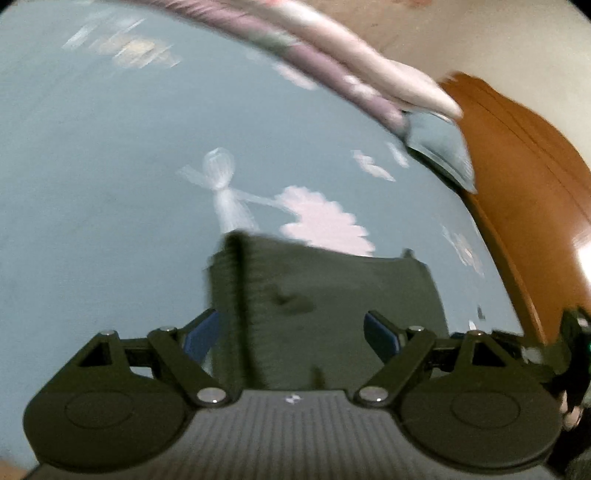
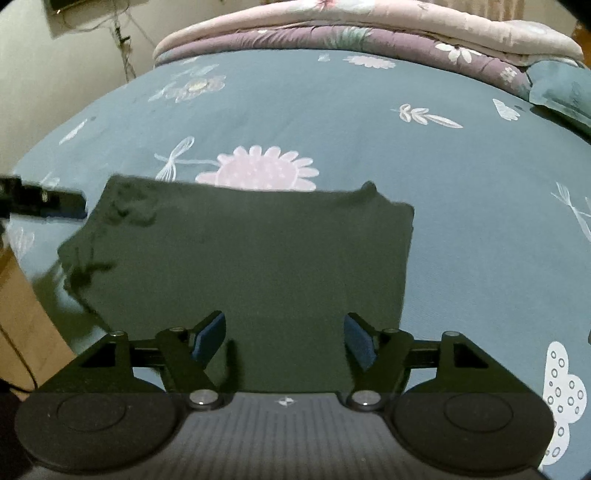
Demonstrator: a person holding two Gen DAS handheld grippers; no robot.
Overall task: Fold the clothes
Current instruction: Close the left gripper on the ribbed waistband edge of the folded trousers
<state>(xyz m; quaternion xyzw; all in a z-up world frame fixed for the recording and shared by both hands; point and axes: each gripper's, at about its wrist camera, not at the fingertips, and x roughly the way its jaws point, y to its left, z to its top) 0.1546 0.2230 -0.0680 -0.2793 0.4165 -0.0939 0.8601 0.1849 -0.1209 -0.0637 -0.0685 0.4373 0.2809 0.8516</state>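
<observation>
A dark green garment (image 2: pixel 251 254) lies folded into a rough rectangle on the blue flowered bedsheet (image 2: pixel 461 192). My right gripper (image 2: pixel 284 341) is open and empty, its blue pads over the garment's near edge. My left gripper (image 1: pixel 291 334) is open too, low over the same garment (image 1: pixel 332 295), whose ribbed hem runs between the fingers. The left gripper's finger also shows at the left edge of the right wrist view (image 2: pixel 44 203), beside the garment's left corner. The left wrist view is blurred by motion.
A rolled pink and purple quilt (image 2: pixel 369 29) lies along the far side of the bed, with a blue pillow (image 2: pixel 561 92) at its right end. An orange wooden bed frame (image 1: pixel 517 177) borders the sheet. A wall with cables (image 2: pixel 122 40) is at far left.
</observation>
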